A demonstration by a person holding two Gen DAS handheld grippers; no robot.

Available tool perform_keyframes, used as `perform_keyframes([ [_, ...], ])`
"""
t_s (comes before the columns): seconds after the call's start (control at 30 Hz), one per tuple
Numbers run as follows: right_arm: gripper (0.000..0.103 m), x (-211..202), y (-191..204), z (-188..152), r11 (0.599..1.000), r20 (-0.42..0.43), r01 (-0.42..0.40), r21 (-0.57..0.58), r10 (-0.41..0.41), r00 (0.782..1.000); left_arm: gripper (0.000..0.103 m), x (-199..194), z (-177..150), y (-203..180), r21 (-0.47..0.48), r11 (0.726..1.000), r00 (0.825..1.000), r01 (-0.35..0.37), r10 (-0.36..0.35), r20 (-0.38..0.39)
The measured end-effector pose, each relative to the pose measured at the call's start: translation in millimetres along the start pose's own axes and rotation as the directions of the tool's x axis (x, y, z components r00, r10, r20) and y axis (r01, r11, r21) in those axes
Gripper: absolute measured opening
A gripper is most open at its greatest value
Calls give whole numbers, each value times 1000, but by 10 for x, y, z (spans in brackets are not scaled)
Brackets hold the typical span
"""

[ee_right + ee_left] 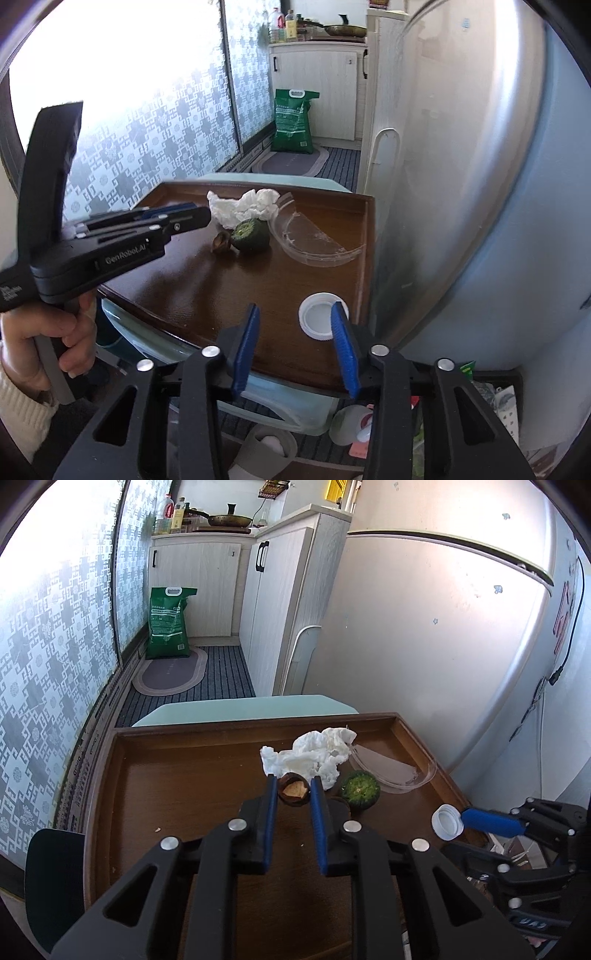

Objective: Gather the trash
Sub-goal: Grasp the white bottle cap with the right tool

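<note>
On the brown wooden tray table (177,775) lie a brown nut shell (293,789), a crumpled white tissue (314,755), a green cut fruit (359,788), a clear plastic lid (391,771) and a white bottle cap (447,821). My left gripper (293,781) is open with its blue fingertips on either side of the shell; whether they touch it I cannot tell. My right gripper (295,312) is open at the table's near right edge, its right finger (341,325) beside the cap (320,316). The shell (221,243), fruit (251,235), tissue (240,206) and lid (314,236) also show in the right wrist view.
A fridge (443,646) stands right of the table. A pale green chair (243,709) is behind it. Kitchen cabinets (273,602), a green bag (168,622) and a floor mat (170,672) lie beyond. A bin with rubbish (491,402) sits below the table's near right.
</note>
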State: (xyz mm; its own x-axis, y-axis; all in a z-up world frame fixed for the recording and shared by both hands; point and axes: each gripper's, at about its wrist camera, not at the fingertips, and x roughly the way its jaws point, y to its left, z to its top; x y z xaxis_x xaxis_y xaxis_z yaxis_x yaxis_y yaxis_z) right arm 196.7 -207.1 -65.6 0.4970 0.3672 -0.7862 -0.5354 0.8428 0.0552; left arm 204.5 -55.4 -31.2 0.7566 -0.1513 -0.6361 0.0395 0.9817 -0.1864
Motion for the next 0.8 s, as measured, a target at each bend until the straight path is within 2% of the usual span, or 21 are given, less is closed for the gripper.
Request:
perform_keyframes([
  [0.07, 28, 62, 34, 12, 999, -12, 38, -20, -38, 999, 19, -18, 7, 5, -2, 1000, 1000, 2, -2, 7],
  [0.23, 23, 135, 127, 42, 990, -18, 119, -75, -121, 992, 19, -95, 10, 26, -4, 1000, 1000, 5, -5, 27],
  [0.4, 19, 219, 191, 73, 985, -31, 140, -95, -144, 989, 19, -183, 15, 79, -10, 1000, 999, 25, -24, 46],
  [0.43, 15, 233, 181, 86, 986, -37, 144, -86, -147, 988, 19, -203, 17, 93, -10, 999, 998, 34, -33, 49],
  [0.47, 8, 247, 159, 99, 988, -44, 137, -68, -140, 989, 19, -220, 15, 110, -11, 999, 998, 39, -39, 50],
  [0.53, 5, 241, 124, 95, 994, -54, 112, -19, -113, 992, 19, -240, 15, 152, -17, 999, 998, 44, -43, 48],
  [0.67, 5, 234, 72, 96, 995, -64, 88, 47, -85, 994, 19, -295, 20, 240, -33, 998, 997, 52, -50, 57],
  [0.8, 4, 234, 121, 127, 995, -61, 70, 65, -66, 996, 19, -374, 17, 330, -40, 998, 996, 52, -48, 74],
])
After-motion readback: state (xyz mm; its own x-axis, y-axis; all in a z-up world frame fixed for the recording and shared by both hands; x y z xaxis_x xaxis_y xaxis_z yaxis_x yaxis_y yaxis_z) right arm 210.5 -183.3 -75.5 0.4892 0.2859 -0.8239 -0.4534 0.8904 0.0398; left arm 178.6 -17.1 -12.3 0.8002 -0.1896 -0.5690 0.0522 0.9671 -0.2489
